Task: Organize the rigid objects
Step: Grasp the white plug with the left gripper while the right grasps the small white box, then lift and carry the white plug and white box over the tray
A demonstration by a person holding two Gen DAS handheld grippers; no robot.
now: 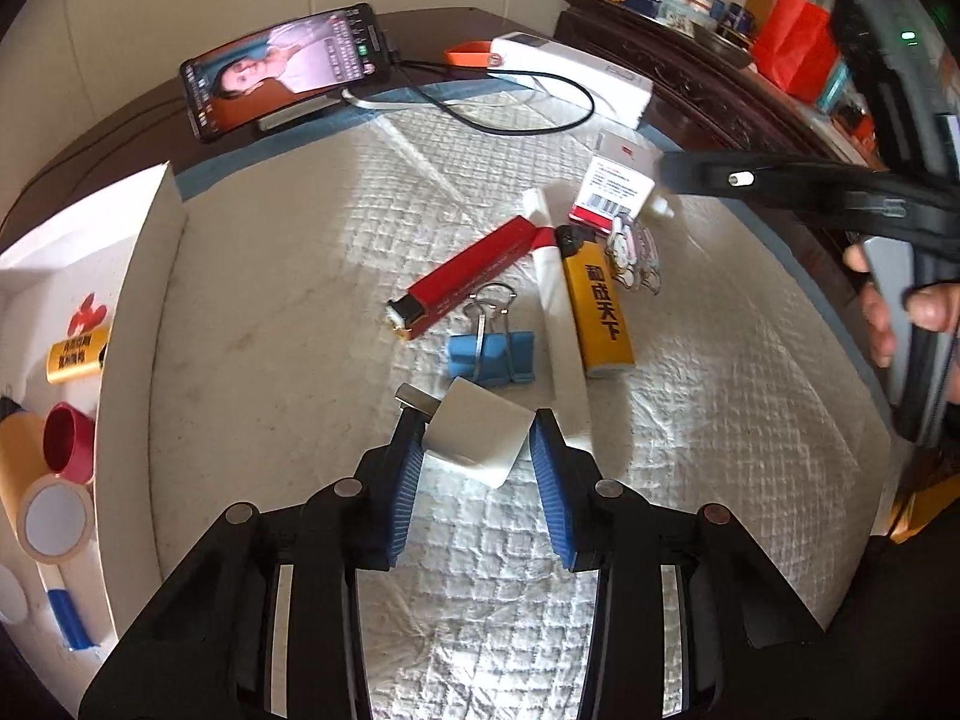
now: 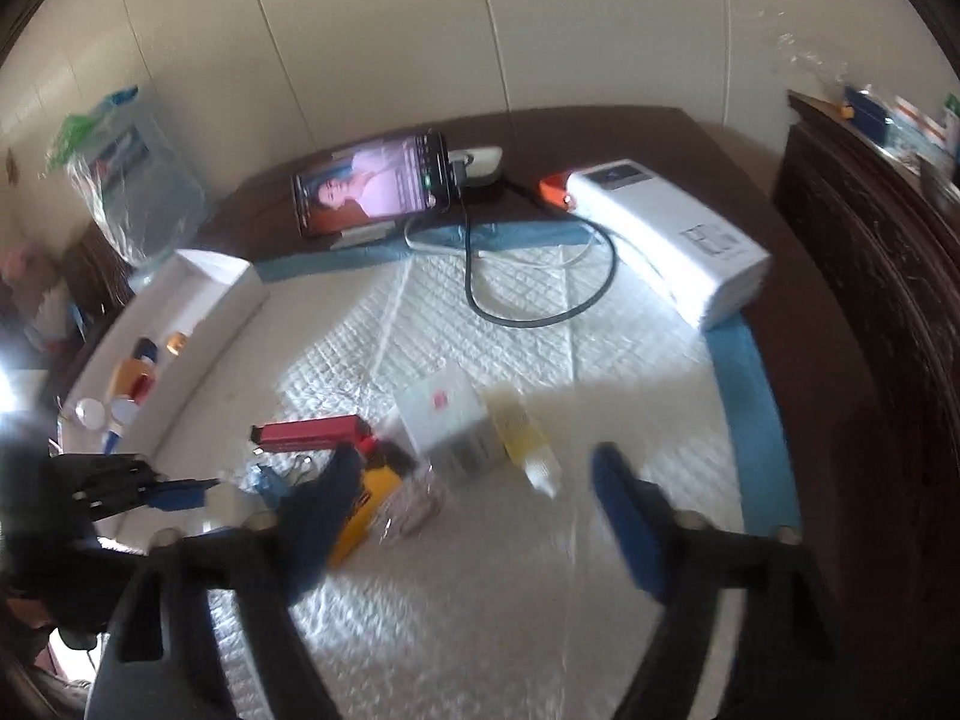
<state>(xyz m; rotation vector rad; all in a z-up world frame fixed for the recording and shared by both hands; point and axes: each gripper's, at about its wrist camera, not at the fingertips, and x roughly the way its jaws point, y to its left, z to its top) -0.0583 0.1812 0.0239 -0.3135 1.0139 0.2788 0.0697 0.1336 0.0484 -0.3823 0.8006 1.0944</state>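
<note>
The white tray (image 1: pixel 144 276) on the desk's left edge already holds several items; mid-pad a red lighter (image 1: pixel 462 276), yellow lighter (image 1: pixel 600 312) and binder clip (image 1: pixel 492 348) remain; left gripper (image 1: pixel 477 450) pinches a white charger (image 1: pixel 480 438); right gripper (image 2: pixel 474 480) hovers apart, empty.

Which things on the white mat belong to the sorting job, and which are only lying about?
For the job:
- white charger plug, between the left tongs
- blue binder clip
- yellow lighter
- red lighter
- white storage box

Lying about:
- phone
- black cable
- power bank
</note>
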